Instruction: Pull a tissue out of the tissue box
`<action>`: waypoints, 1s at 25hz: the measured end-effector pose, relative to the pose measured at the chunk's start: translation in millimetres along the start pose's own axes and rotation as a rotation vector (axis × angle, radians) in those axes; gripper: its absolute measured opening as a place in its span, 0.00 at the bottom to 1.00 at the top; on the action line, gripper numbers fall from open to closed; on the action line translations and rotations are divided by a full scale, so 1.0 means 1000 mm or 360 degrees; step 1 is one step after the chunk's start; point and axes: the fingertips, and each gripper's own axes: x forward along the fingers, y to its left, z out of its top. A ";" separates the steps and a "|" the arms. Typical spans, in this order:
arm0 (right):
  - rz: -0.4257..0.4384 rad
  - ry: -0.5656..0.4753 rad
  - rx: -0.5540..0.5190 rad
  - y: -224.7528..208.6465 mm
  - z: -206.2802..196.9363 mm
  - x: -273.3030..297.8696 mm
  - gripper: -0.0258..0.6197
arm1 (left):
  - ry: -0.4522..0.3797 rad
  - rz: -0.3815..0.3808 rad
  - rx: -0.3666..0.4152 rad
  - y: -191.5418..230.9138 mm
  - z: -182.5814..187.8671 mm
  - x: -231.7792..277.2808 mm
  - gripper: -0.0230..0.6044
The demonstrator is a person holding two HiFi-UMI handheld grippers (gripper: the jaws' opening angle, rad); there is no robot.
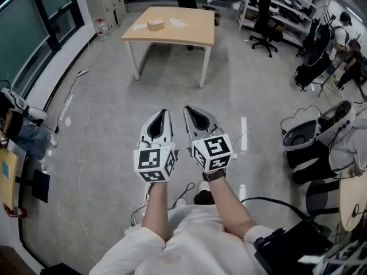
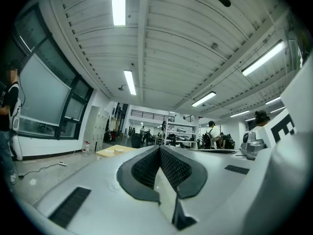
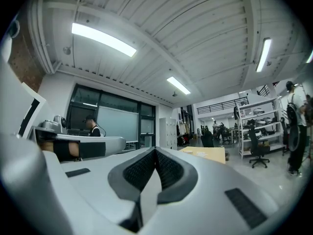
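Note:
A small tan tissue box (image 1: pixel 155 23) sits on a light wooden table (image 1: pixel 198 34) far ahead across the room. Flat white sheets (image 1: pixel 179 23) lie beside it. I hold both grippers out side by side over the grey floor, well short of the table. My left gripper (image 1: pixel 164 112) (image 2: pixel 159 147) is shut, its dark ribbed pads meeting at the tip with nothing between them. My right gripper (image 1: pixel 188 109) (image 3: pixel 156 151) is shut and empty too. The table (image 3: pixel 208 154) shows small beyond the right jaws.
Black office chairs (image 1: pixel 265 24) and metal shelves (image 1: pixel 278 2) stand at the back right. A white and black machine (image 1: pixel 318 132) and people (image 1: pixel 344 39) are at the right. Cables (image 1: pixel 74 148) trail over the floor at the left, near a seated person (image 1: pixel 23 132).

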 end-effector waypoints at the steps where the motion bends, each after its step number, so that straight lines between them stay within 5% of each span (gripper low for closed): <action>1: -0.0001 0.0002 -0.0002 -0.002 0.000 0.001 0.04 | -0.0003 0.0002 -0.0003 -0.001 0.000 0.002 0.04; 10: 0.0068 -0.0034 0.0019 -0.031 -0.001 0.044 0.04 | 0.0010 0.0055 0.0007 0.012 -0.008 0.050 0.04; 25: 0.0194 -0.0165 0.0034 -0.173 0.036 0.152 0.04 | -0.0032 0.0178 0.0183 0.012 0.005 0.227 0.04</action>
